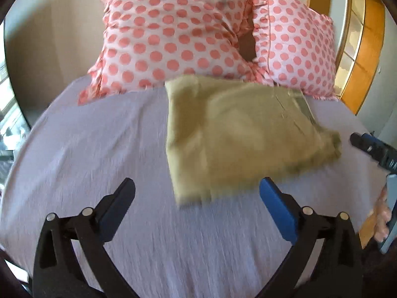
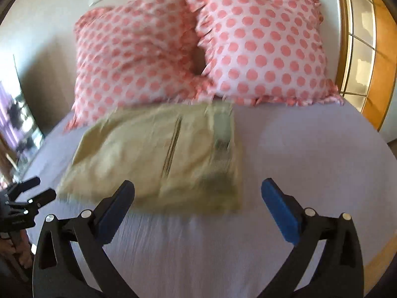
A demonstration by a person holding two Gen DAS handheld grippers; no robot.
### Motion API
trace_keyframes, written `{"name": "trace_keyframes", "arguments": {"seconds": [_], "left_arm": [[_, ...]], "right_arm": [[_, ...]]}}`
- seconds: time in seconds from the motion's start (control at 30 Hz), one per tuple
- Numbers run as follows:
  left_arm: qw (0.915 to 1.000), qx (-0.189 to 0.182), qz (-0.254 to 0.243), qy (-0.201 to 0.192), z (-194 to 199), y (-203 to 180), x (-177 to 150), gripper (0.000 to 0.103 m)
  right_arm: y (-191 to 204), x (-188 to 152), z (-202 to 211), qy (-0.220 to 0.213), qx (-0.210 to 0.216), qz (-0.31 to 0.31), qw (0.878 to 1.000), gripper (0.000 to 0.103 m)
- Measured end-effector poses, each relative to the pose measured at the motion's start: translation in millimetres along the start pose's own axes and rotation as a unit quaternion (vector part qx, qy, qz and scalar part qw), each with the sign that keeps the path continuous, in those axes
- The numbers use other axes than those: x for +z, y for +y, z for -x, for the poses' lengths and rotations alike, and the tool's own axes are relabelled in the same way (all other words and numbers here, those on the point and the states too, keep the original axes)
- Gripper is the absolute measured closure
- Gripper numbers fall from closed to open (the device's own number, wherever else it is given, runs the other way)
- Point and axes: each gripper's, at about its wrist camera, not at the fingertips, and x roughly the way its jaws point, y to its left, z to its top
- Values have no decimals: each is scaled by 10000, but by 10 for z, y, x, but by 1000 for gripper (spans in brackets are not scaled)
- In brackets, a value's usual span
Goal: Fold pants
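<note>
Left wrist view: khaki pants (image 1: 238, 134) lie folded on the bed (image 1: 99, 149) near the pillows (image 1: 173, 32). Left claw (image 1: 197, 193) and right claw (image 2: 197, 195) both spread wide, empty. Soft, light, floppy cloth; pinch at a folded edge.

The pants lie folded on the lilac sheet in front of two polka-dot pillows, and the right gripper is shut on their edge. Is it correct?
Not quite. The right gripper is open and holds nothing; the right wrist view shows its jaws spread wide above the sheet. The rest stands: the pants lie folded in front of the two pillows.
</note>
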Motion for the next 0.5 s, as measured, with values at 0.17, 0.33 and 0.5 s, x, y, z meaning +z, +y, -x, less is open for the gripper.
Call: {"name": "trace_keyframes", "arguments": {"seconds": [0.17, 0.33, 0.5], "left_arm": [[9993, -21, 164, 324, -154, -47, -372, 3], [9987, 456, -67, 227, -191, -161, -452, 2], [9983, 564, -133, 93, -186, -186, -502, 2]], "right_arm": [[212, -417, -235, 604, -12, 65, 9982, 1], [376, -518, -330, 685, -256, 348, 9967, 1], [404, -587, -291, 678, -335, 382, 9964, 1]]}}
